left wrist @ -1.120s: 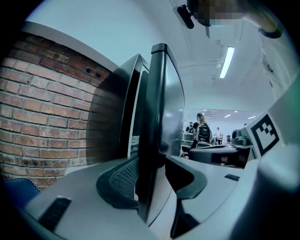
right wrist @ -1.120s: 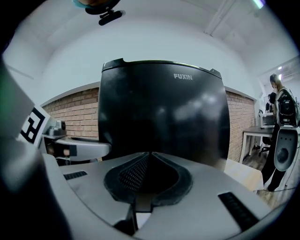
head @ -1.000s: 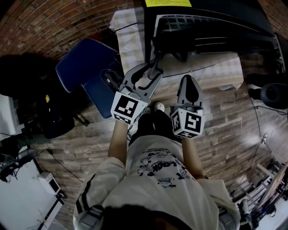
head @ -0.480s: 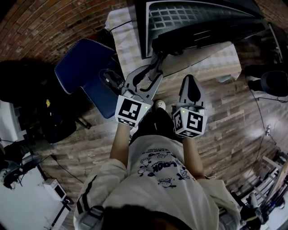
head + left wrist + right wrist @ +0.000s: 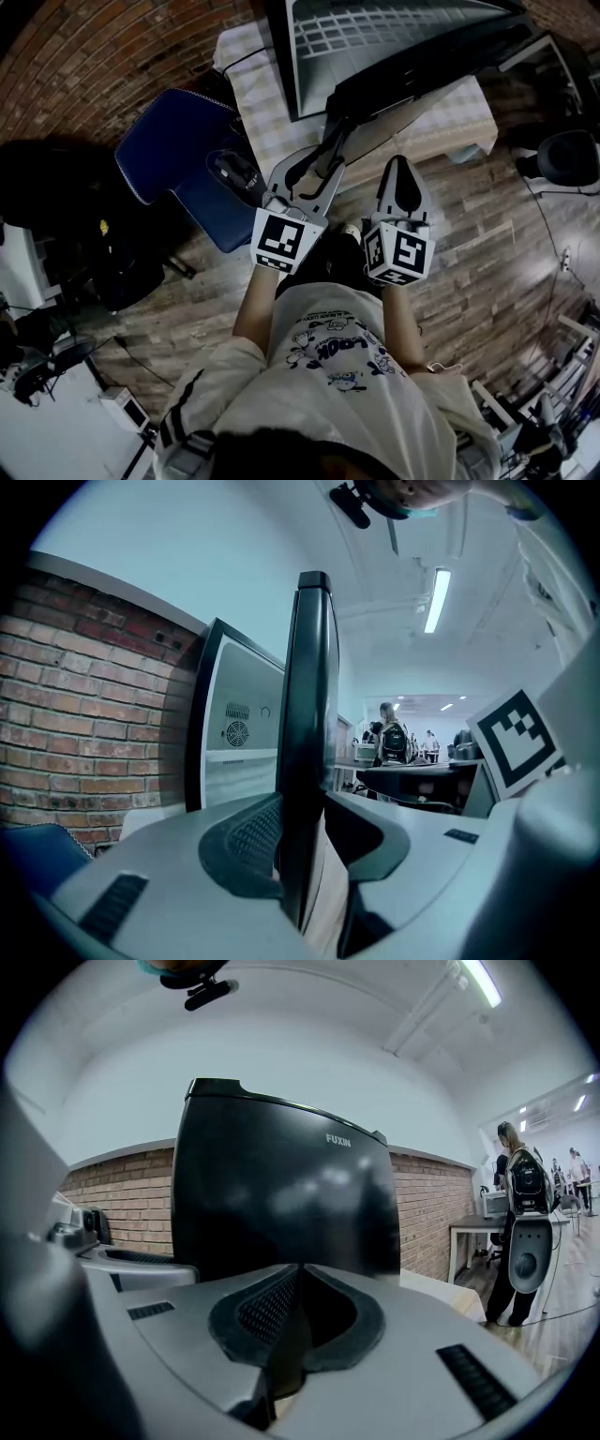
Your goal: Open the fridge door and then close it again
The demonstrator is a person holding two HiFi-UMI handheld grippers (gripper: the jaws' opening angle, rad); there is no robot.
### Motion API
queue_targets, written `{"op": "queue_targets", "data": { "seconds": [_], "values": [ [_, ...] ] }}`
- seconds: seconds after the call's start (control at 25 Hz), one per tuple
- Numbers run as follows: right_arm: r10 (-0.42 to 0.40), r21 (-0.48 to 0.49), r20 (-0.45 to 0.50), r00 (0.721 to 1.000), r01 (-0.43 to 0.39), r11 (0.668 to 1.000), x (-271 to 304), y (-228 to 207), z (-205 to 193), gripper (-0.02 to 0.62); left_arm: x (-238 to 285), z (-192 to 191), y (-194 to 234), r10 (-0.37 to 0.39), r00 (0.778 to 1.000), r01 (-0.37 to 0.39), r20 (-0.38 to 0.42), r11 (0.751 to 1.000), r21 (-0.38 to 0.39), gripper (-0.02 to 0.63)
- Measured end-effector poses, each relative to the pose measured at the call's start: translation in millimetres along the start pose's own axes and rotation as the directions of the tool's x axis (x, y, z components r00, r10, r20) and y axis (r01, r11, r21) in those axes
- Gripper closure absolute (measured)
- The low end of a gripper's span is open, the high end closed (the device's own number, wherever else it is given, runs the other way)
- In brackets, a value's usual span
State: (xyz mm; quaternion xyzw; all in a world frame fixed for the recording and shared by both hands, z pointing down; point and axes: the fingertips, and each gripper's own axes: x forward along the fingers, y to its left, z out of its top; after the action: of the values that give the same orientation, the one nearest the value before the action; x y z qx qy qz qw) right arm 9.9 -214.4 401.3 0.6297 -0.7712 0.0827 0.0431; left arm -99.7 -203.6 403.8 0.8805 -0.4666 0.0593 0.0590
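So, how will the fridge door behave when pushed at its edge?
Likely stiff: the fridge door is a thick, straight slab. It stands open, so it should swing, not slide. Its glossy front may be slippery.

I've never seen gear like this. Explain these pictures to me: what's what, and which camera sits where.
A person holds two handheld claws, each with a marker cube. One picture looks down from a head camera. The other two cameras ride on the claws and look along their jaws. A small fridge stands open on a cloth-covered table, beside a blue chair. The left claw has the fridge door between its jaws, which have just been closing; a slim gap shows. The right claw is shut and empty.
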Motion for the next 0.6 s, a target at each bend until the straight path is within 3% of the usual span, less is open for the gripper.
{"op": "queue_targets", "data": {
  "seconds": [0.28, 0.6],
  "values": [
    [0.0, 0.004, 0.011, 1.0, 0.0, 1.0, -6, -10, 3, 0.561, -3, -1, -14, 0.007, 1.0, -0.007, -0.01, 1.0, 0.003, 0.46],
    [0.053, 0.008, 0.015, 0.998, -0.053, 0.999, -21, -26, 6, 0.561, -7, -3, -37, 0.061, 0.998, -0.061, -0.008, 0.998, -0.009, 0.46]
  ]
}}
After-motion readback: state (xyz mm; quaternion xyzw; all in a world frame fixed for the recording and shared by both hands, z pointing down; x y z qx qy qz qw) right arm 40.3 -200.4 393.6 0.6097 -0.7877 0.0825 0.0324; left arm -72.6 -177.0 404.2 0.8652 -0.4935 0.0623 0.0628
